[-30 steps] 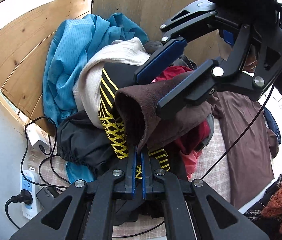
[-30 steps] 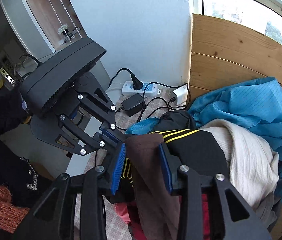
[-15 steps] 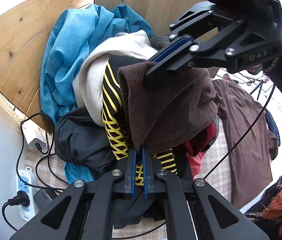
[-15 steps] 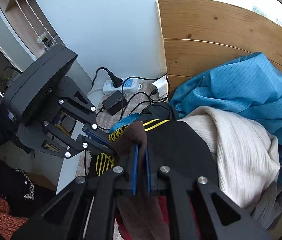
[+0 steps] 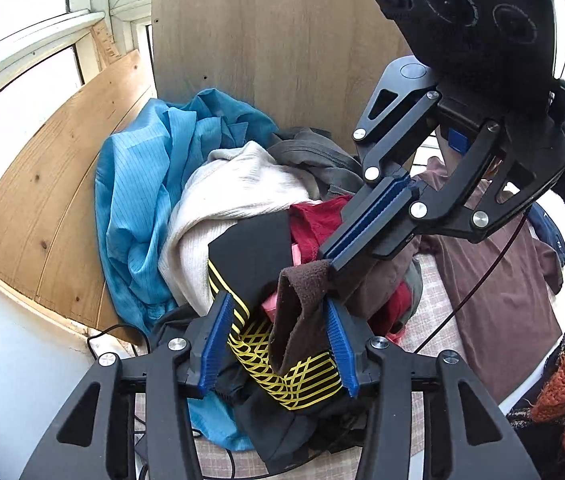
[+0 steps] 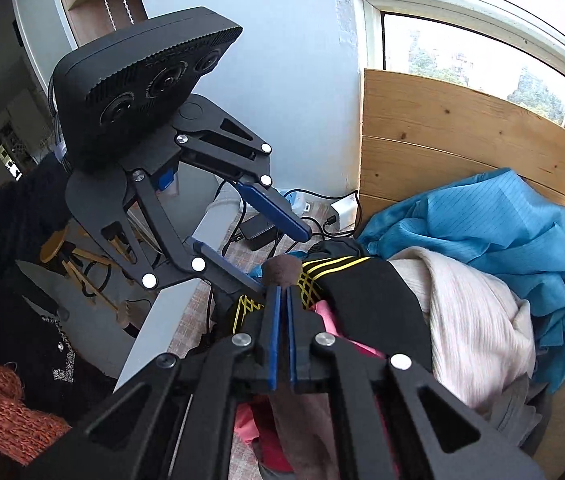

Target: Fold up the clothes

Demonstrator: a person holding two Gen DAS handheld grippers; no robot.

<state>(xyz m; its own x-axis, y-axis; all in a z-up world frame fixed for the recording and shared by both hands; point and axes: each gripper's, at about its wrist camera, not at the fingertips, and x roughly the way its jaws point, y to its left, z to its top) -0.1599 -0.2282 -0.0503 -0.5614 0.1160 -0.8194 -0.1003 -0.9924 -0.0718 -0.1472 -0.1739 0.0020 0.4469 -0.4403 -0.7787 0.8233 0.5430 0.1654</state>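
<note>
A heap of clothes (image 5: 242, 208) fills the corner against wooden boards (image 5: 42, 184), lying on a checked bench (image 5: 430, 292). Largest in it is a blue garment (image 5: 142, 184) at the back left, then a cream knit (image 5: 226, 196) draped over the middle, a brown shirt (image 5: 510, 292) spread flat to the right, and a black piece with yellow stripes (image 5: 254, 256) on the near side. Smallest, and the one being worked, is the brown cloth (image 5: 294, 312) on top of the heap at its near edge. The right gripper (image 5: 366, 224) has its jaws together, clamped on that cloth's upper fold, and from there the cloth hangs down toward the left gripper (image 5: 278, 344). The left gripper's jaws are opening; the cloth's loose end hangs between them, and the blue pads (image 5: 214, 344) do not appear to press on it. So the cloth's long axis runs from the right jaws above to the left jaws below, with only the right hand holding. The next move probably turns on the left gripper taking a fresh hold lower along that hanging edge, so the cloth can be drawn clear of the heap and spread for folding.
</note>
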